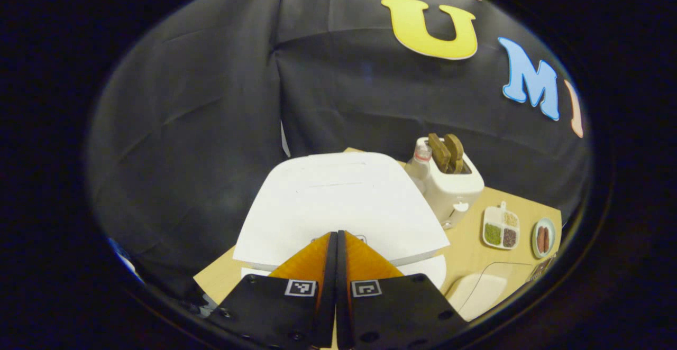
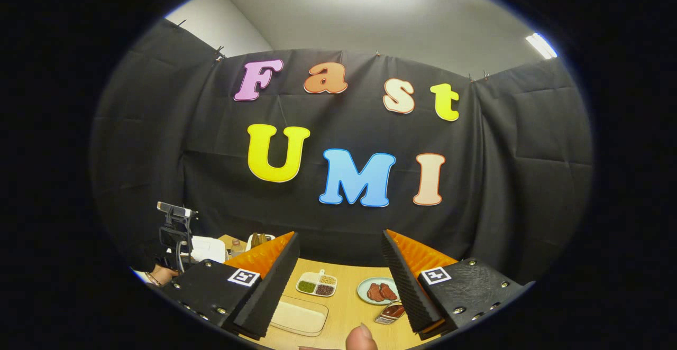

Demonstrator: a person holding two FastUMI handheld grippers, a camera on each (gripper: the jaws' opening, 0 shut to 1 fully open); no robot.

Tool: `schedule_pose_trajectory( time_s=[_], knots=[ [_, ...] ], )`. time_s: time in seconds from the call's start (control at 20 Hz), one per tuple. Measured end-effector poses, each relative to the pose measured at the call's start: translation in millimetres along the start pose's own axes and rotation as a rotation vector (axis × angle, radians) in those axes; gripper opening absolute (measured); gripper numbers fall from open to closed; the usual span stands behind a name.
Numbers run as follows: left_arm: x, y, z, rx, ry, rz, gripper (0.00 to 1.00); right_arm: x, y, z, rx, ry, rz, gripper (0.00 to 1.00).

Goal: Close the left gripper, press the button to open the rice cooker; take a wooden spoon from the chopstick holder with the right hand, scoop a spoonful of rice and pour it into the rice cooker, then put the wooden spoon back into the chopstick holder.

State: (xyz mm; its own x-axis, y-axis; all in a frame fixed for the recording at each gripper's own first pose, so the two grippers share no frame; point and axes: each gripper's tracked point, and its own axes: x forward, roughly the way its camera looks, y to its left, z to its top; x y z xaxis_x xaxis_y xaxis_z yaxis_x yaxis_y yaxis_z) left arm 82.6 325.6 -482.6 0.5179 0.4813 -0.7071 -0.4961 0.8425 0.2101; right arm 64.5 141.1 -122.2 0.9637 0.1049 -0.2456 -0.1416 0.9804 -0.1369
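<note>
1. White rice cooker, lid down, sits directly ahead of the left gripper, whose fingers are clenched together with nothing between them, tips at its front edge.
2. Right gripper hangs spread wide, holding nothing; wooden table lies below its fingers.

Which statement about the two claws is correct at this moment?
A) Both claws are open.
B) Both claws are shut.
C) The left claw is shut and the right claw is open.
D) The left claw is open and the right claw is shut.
C: the left claw has its fingers pressed together over the white rice cooker, whose lid is down, while the right claw shows a wide gap between its fingers.
</note>
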Motion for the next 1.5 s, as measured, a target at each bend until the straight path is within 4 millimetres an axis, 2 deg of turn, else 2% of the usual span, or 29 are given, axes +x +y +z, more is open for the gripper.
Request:
schedule_pose_trajectory(
  time_s=[0.05,0.1,0.15,0.3,0.45,0.5,0.55,0.6,0.65,0.7,0.75,0.8,0.85,0.9,0.95,1.0,1.15,1.2,1.25,1.3,1.35,1.4,1.5],
  knots=[
    [-5.7,1.6,15.8,-0.007,-0.066,0.0,0.11,0.0,1.2,-2.9,0.006,0.005,0.002,0.95],
    [-9.2,3.3,32.3,-0.014,-0.123,-0.004,0.05,0.5,2.3,-3.6,0.016,0.009,0.004,0.95],
    [-13.5,4.7,46.3,-0.025,-0.172,-0.009,0.11,0.2,2.6,-3.7,0.025,0.011,0.007,0.95],
    [-26.0,8.5,86.1,-0.068,-0.284,-0.035,0.1,0.5,3.2,-4.5,0.022,0.014,0.011,0.95],
    [-32.1,14.3,113.0,-0.042,-0.366,-0.03,0.12,-0.2,3.2,-4.0,0.024,0.008,0.01,0.95],
    [-37.9,13.0,121.6,-0.041,-0.393,-0.041,0.05,0.4,1.8,-3.9,0.025,0.005,0.007,0.95],
    [-48.3,10.1,128.9,-0.04,-0.423,-0.054,0.12,0.4,0.4,-7.0,0.027,0.008,0.003,0.95],
    [-57.8,8.3,135.4,-0.029,-0.45,-0.063,0.13,1.2,-1.1,-9.4,0.034,0.012,0.001,0.95],
    [-66.1,7.0,140.8,-0.014,-0.477,-0.066,0.05,1.5,-3.4,-8.7,0.047,0.005,-0.006,0.95],
    [-75.5,5.5,146.7,0.0,-0.504,-0.075,0.13,1.8,-6.3,-6.4,0.063,-0.006,-0.01,0.95],
    [-86.4,0.5,151.2,0.005,-0.538,-0.093,0.05,2.7,-9.8,-7.5,0.073,-0.014,-0.018,0.95],
    [-99.6,-2.4,158.2,0.005,-0.565,-0.111,0.04,4.1,-13.2,-9.7,0.076,-0.014,-0.024,0.95],
    [-110.6,-3.3,161.4,0.005,-0.579,-0.117,0.04,4.6,-16.5,-13.7,0.075,-0.011,-0.03,0.95],
    [-119.6,-2.8,163.8,0.002,-0.589,-0.123,0.12,5.1,-20.9,-16.0,0.075,-0.01,-0.036,0.95],
    [-128.3,-4.3,162.8,-0.002,-0.594,-0.133,0.12,5.7,-26.0,-19.7,0.08,-0.009,-0.042,0.95],
    [-136.8,-4.5,165.2,-0.006,-0.602,-0.137,0.05,7.8,-32.3,-24.1,0.094,-0.006,-0.052,0.95],
    [-156.1,-2.9,165.5,-0.006,-0.616,-0.131,0.05,15.7,-61.7,-51.3,0.17,0.032,-0.093,0.95],
    [-161.9,-3.2,165.2,-0.005,-0.622,-0.128,0.14,19.0,-73.0,-61.8,0.203,0.045,-0.105,0.94],
    [-168.6,-4.1,163.1,-0.003,-0.623,-0.122,0.07,22.6,-85.7,-74.8,0.234,0.061,-0.117,0.95],
    [-173.0,-5.7,161.7,0.004,-0.619,-0.114,0.17,26.8,-98.9,-88.0,0.262,0.073,-0.129,0.95],
    [-178.4,-8.2,156.4,0.011,-0.612,-0.102,0.17,30.4,-114.9,-96.9,0.287,0.059,-0.147,0.95],
    [-185.3,-9.2,151.8,0.018,-0.599,-0.088,0.22,34.7,-132.3,-104.2,0.312,0.041,-0.165,0.95],
    [-197.3,-18.2,138.8,0.032,-0.578,-0.071,0.35,45.0,-162.7,-139.3,0.361,0.072,-0.2,0.95]
  ],
)
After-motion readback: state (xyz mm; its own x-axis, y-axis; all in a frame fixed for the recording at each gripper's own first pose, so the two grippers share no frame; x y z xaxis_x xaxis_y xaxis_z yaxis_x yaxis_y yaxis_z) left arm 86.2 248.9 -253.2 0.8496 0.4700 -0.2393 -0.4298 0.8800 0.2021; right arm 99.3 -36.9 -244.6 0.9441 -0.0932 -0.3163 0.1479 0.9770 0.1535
